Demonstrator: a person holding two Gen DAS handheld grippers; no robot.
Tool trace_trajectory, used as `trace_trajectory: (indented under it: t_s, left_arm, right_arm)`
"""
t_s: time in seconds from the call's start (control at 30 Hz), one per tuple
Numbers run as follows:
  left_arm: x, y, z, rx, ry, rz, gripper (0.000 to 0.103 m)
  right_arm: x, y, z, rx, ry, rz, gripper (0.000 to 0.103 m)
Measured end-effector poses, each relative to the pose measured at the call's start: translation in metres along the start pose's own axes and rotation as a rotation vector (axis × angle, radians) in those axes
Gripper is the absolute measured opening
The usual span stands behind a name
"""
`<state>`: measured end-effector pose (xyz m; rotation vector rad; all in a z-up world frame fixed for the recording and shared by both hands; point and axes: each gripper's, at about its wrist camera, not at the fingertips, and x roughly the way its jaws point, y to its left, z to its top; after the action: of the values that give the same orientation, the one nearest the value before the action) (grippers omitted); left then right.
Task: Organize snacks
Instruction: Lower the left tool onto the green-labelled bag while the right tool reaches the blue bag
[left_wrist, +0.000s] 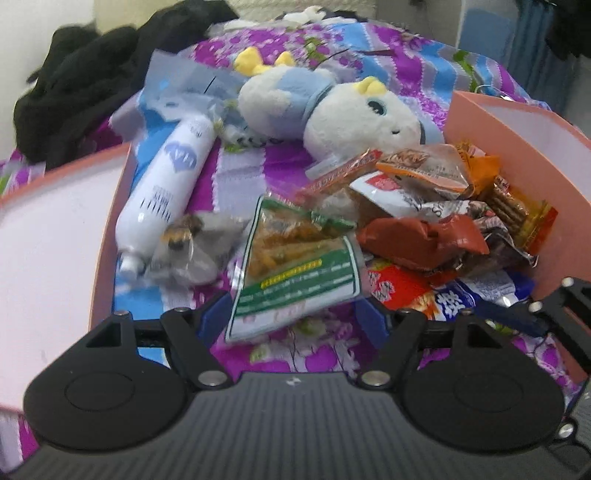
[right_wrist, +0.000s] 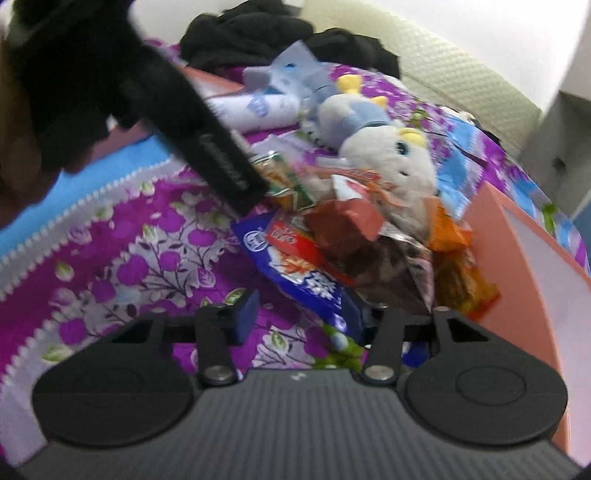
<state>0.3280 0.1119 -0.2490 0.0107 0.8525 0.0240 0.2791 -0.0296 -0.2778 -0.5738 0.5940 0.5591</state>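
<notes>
A pile of snack packets (left_wrist: 436, 225) lies on the purple floral bedspread against a pink box. My left gripper (left_wrist: 295, 314) is open, its blue fingers on either side of a green-and-white packet of yellow snacks (left_wrist: 295, 269), not clamped on it. My right gripper (right_wrist: 303, 314) is open at the near edge of the pile, around the corner of a blue packet (right_wrist: 295, 273). A red packet (right_wrist: 343, 221) tops the pile. The left gripper's black body (right_wrist: 207, 147) crosses the right wrist view.
A pink box (left_wrist: 517, 155) stands right of the pile and another (left_wrist: 55, 240) at the left. A white bottle (left_wrist: 166, 184), a white-and-blue plush toy (left_wrist: 332, 110) and black clothes (left_wrist: 92, 74) lie behind on the bedspread (right_wrist: 110, 258).
</notes>
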Motion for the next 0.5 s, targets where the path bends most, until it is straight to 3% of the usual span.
trace_trajectory:
  t_s: [0.1, 0.17, 0.23, 0.3, 0.5]
  left_arm:
    - [0.010, -0.003, 0.004, 0.048, -0.006, 0.010, 0.064]
    - [0.016, -0.003, 0.006, 0.058, 0.001, 0.005, 0.052]
    - [0.020, -0.002, 0.007, 0.057, 0.011, -0.009, 0.030]
    - [0.021, -0.002, 0.008, 0.055, 0.015, -0.023, 0.019]
    - [0.002, -0.001, 0.006, 0.035, 0.001, -0.033, 0.007]
  right_arm:
    - [0.011, 0.005, 0.001, -0.052, -0.012, -0.021, 0.026]
    - [0.017, 0.006, 0.002, -0.060, -0.011, -0.023, 0.022]
    - [0.017, 0.007, 0.002, -0.063, -0.008, -0.024, 0.016]
    - [0.014, 0.006, 0.003, -0.057, -0.008, -0.022, 0.013]
    - [-0.009, 0.002, 0.001, -0.027, -0.009, -0.035, 0.006]
